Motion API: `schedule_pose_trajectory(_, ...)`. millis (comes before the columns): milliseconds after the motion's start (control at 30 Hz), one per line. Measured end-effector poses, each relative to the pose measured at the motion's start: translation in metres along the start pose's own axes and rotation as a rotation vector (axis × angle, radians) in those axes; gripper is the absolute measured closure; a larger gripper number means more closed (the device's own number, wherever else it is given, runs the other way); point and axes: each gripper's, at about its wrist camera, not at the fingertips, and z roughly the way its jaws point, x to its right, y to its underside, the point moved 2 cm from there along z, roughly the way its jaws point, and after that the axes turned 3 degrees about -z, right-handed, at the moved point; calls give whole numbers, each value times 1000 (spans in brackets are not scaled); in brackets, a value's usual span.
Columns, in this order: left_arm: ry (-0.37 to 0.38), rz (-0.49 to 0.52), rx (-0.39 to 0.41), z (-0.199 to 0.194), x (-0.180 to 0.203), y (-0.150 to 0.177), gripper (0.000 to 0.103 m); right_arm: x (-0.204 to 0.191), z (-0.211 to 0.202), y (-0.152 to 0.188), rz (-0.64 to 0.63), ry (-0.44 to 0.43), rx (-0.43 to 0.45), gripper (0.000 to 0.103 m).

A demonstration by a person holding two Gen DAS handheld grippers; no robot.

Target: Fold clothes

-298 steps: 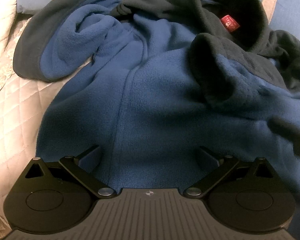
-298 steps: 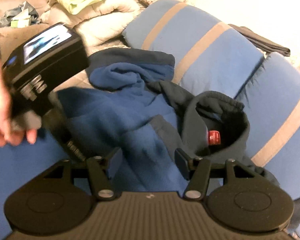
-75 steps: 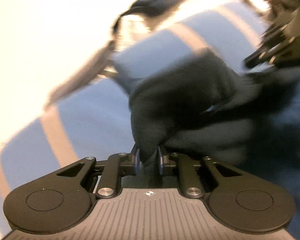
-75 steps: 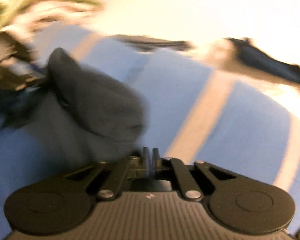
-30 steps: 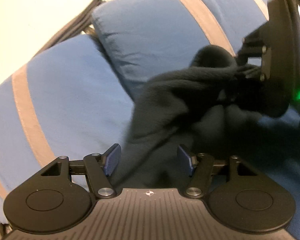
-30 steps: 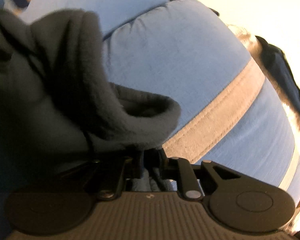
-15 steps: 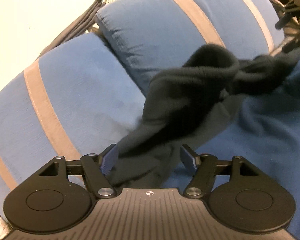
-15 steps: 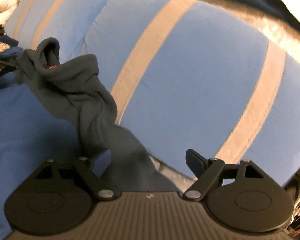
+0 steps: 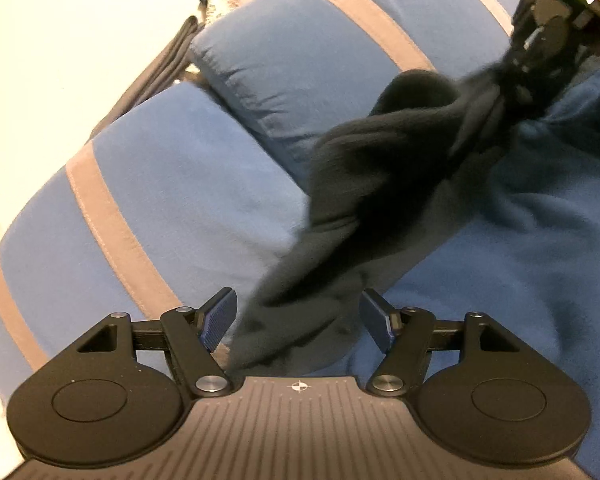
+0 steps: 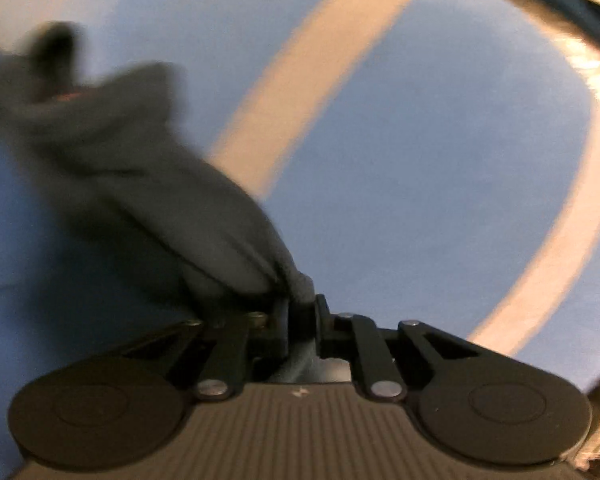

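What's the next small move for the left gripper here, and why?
Probably close the left gripper on the dark fleece hood: its jaws are open with the fabric lying between them, while the right gripper already pinches its end.

Blue tan-striped cushions [image 9: 148, 184] against bright wall [image 9: 60, 40].

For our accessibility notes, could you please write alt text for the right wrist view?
The right gripper is shut on a dark grey fold of the fleece jacket, which trails off blurred to the left. Behind it lies a blue pillow with tan stripes.
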Motion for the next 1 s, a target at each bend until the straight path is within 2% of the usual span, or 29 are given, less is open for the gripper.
schedule_pose_trajectory(67,-3,-20,-17,3,-7,4,36,-3,14,-1,-38,83,-7,92)
schedule_pose_trajectory(167,-22,-67,-56,8,-21,12,36,-24,26,-1,-165,181,-9,86)
schedule_pose_trajectory(200,-18,-88,-64,8,-27,14,36,-27,26,-2,-166,196,-9,69)
schedule_pose_trajectory(233,-17,-114,-73,8,-33,15,36,-25,24,-4,-129,192,-10,65)
schedule_pose_trajectory(267,-18,-142,-78,6,-41,17,36,-18,19,-5,-63,161,-10,55)
schedule_pose_trajectory(300,-8,-161,-77,3,-48,17,36,-9,13,-6,2,126,-10,38)
schedule_pose_trajectory(367,-11,-194,-78,-7,-61,18,36,10,-4,-4,127,63,-11,22)
schedule_pose_trajectory(467,-15,-217,-80,-25,-74,17,36,32,-37,3,236,-29,-12,20)
schedule_pose_trajectory(600,-17,-265,-96,-54,-89,20,36,49,-91,16,287,-109,-35,13)
schedule_pose_trajectory(733,5,-356,-120,-91,-100,32,35,67,-142,45,350,-202,-61,11)
schedule_pose_trajectory(867,75,-442,-168,-123,-112,61,35,73,-180,87,426,-282,-101,11)
schedule_pose_trajectory(1000,182,-528,-256,-147,-109,103,35,71,-208,139,586,-350,-165,11)
